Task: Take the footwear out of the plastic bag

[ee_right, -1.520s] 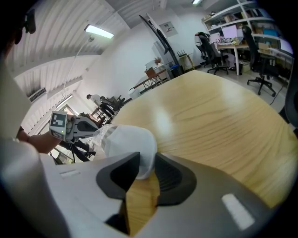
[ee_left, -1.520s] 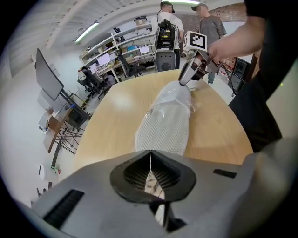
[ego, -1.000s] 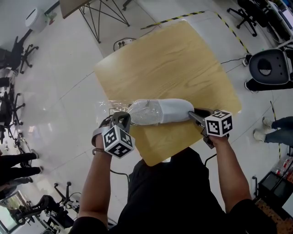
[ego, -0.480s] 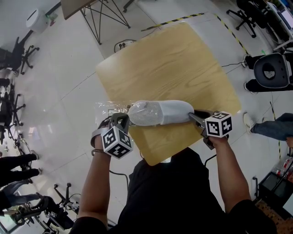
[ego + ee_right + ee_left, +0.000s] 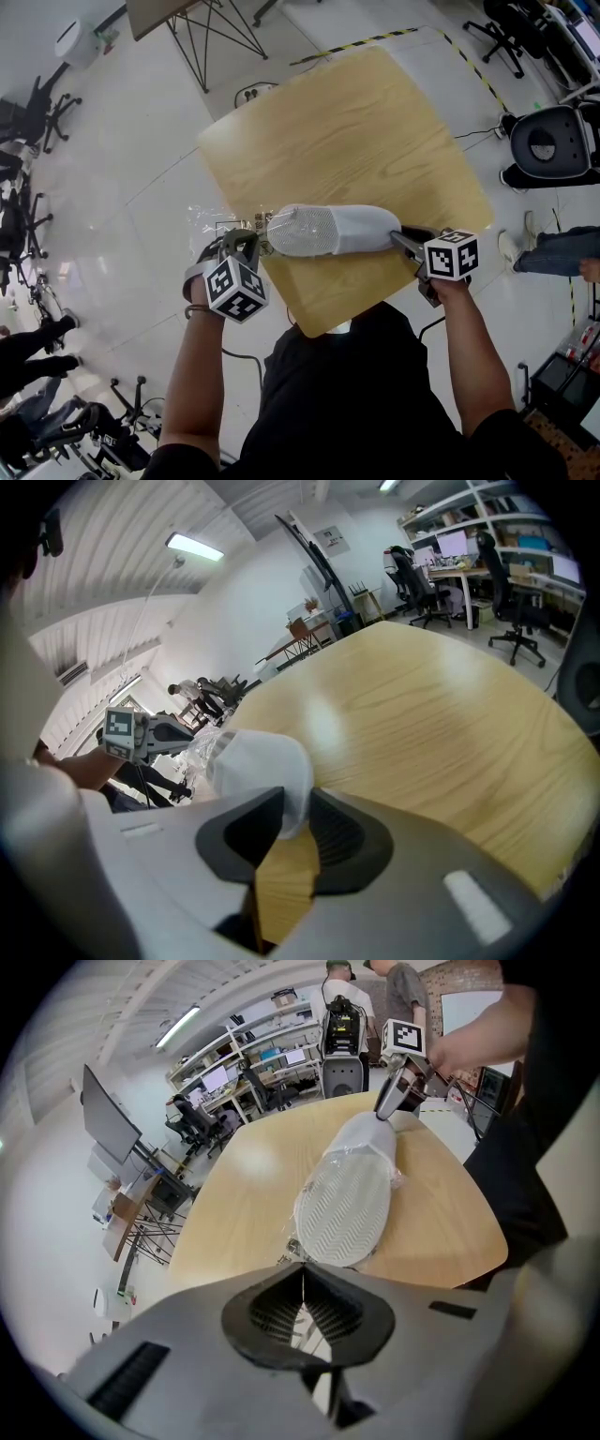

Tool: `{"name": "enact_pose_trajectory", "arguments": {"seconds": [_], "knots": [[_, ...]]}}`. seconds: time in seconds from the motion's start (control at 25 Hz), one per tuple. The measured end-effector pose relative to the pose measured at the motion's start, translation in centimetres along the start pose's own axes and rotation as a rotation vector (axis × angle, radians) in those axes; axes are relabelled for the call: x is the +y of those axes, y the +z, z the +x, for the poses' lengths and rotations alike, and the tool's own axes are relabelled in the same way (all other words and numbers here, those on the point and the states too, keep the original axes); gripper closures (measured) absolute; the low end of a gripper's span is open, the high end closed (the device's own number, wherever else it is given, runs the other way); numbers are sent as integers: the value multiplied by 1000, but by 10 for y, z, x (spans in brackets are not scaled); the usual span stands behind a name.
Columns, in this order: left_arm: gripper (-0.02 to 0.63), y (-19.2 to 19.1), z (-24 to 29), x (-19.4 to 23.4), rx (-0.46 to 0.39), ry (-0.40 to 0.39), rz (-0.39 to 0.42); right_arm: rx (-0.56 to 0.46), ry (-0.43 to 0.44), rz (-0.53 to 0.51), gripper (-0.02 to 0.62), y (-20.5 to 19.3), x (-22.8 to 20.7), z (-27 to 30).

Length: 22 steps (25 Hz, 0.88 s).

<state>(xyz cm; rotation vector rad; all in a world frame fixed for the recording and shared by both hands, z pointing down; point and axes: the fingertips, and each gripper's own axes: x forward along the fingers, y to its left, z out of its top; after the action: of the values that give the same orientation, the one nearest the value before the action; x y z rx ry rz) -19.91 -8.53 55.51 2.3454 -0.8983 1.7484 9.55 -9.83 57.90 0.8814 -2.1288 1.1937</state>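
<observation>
A white shoe (image 5: pixel 333 230) hangs on its side over the near edge of the wooden table (image 5: pixel 356 122). My right gripper (image 5: pixel 398 237) pinches its heel (image 5: pixel 258 766) between its pads, and its jaws are closing on it. At the toe end, my left gripper (image 5: pixel 246 240) is shut on the crumpled clear plastic bag (image 5: pixel 220 225). In the left gripper view the shoe's ribbed sole (image 5: pixel 345 1206) faces me, with bag film (image 5: pixel 292 1246) running from the toe into the closed jaws (image 5: pixel 302 1288).
The table's near corner is just in front of the person's body. A black office chair (image 5: pixel 553 141) stands on the right, with a person's legs (image 5: pixel 553 248) nearby. More chairs (image 5: pixel 37 103) are at the left and a metal frame (image 5: pixel 211 28) behind the table.
The left gripper has drawn the bag a little left and away from the toe, so less film covers the shoe. The right gripper keeps the heel in place.
</observation>
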Motion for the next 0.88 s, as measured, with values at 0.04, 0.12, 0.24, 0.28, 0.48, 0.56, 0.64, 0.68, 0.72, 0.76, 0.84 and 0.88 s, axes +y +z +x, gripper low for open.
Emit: {"name": "enact_pose_trajectory", "arguments": {"seconds": [0.04,0.12,0.24,0.28,0.48,0.56,0.64,0.68,0.72,0.76,0.84,0.88], "knots": [[597,-1,0,1,1,3,1,2,-1,-3,505,0,0,0],[597,-4,1,3,7,8,1,5,-3,-8,505,-2,0,-1],[597,-10,1,8,21,18,-4,8,-5,-13,506,-3,-1,-3],[597,-13,0,10,26,23,-5,8,-6,-14,506,-3,-1,-3],[597,-22,-1,13,34,43,-21,13,-11,-26,506,-6,0,-6],[597,-24,-3,15,35,48,-25,17,-13,-33,508,-6,0,-6],[597,-25,-4,17,37,53,-25,21,-15,-40,508,-5,0,-7],[597,-25,-5,17,39,55,-25,22,-16,-43,508,-5,0,-7],[597,-26,-5,18,40,57,-25,24,-18,-46,508,-5,0,-7],[597,-27,-6,18,41,60,-26,25,-19,-49,508,-6,0,-8],[597,-30,-9,22,45,70,-31,26,-21,-54,508,-7,0,-7],[597,-32,-10,24,48,77,-34,27,-22,-55,508,-6,0,-7]]}}
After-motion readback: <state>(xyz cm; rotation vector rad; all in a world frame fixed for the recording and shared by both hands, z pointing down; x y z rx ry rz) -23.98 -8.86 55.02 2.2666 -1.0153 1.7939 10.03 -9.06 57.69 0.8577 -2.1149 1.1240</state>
